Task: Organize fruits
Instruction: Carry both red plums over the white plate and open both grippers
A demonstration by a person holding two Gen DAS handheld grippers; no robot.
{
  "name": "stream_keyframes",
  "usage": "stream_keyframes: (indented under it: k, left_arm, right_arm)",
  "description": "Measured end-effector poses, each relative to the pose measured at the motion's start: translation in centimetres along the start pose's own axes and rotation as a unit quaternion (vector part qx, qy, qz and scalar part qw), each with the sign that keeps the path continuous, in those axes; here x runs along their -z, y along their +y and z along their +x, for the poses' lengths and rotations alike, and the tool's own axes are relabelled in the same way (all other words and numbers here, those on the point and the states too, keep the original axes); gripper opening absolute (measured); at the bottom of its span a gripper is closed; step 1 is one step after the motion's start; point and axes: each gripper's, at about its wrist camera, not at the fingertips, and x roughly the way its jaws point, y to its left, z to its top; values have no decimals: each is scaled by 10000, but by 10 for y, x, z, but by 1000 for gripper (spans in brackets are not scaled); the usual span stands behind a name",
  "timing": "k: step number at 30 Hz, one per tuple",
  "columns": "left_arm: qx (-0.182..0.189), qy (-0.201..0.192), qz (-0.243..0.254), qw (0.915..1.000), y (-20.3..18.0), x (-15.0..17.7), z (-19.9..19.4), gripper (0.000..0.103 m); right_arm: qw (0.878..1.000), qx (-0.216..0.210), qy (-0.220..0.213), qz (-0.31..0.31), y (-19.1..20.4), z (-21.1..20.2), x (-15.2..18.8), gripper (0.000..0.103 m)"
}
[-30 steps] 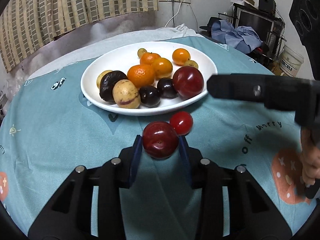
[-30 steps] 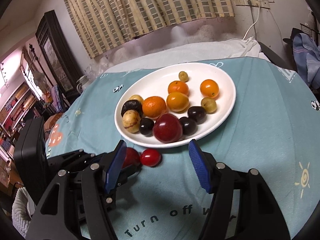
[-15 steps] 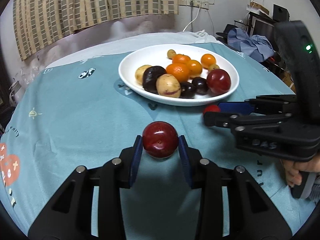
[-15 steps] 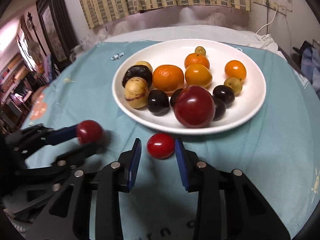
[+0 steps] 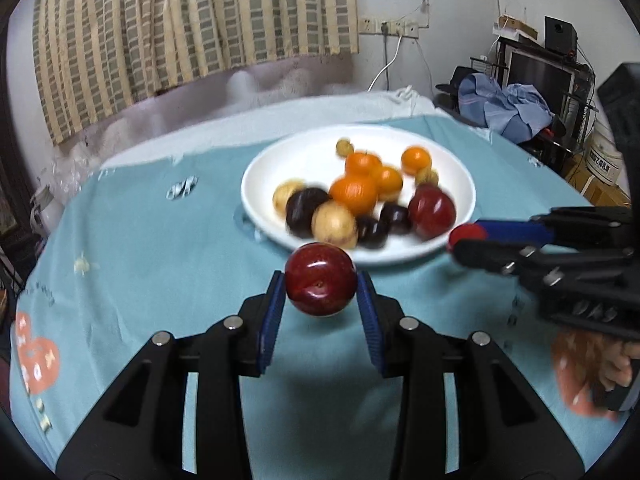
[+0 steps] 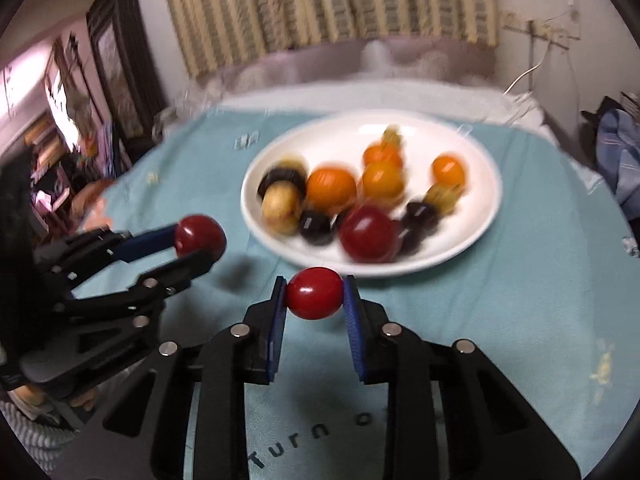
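Left tool [image 5: 321,303] grips a plum [image 5: 320,279]; right tool [image 6: 314,307], jaws just closed, pinches a tomato [image 6: 314,293]. Either round fruit could slip and roll off the surface [image 5: 160,272].

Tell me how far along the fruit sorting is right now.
Most fruit already sits on the white plate. In hand: the left gripper clamps a dark red plum, and the right gripper, jaws just closed, pinches a cherry tomato. Left: setting both down on the plate.

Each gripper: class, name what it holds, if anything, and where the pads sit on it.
Left gripper: dark red plum, opposite sides. Right gripper: small red tomato, opposite sides.
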Motion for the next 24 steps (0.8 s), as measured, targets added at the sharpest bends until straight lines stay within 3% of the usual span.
stream_keyframes:
  k: [6, 14, 16, 17, 18, 20, 24]
  left_arm:
    - [-36, -126, 100, 9999, -10, -37, 22, 37]
    - [57, -36, -257, 9996, -5, -61, 73, 40]
    - [-6, -35, -338, 9994, -4, -65, 77, 48]
    - [-100, -76, -352, 9993, -4, -67, 77, 67]
    - [-174, -141, -361, 9991, -4, -68, 75, 74]
    - [-199, -197, -397, 9988, -2, -68, 69, 75]
    - [-292, -290, -524, 9978, 4, -62, 46, 89]
  right_arm:
    - [9977, 514, -371, 254, -30, 0, -39, 28]
    - [9958, 701, -224, 541, -54, 49, -58, 30]
    - [9956, 763, -68, 547, -53, 57, -57, 31]
    - [9954, 795, -15, 532, -52, 58, -57, 35]
    - [9953, 811, -17, 521, -51, 58, -56, 40]
    - [9935, 972, -225, 539, -51, 47, -53, 56]
    - [9936, 714, -471, 740, -51, 20, -50, 56]
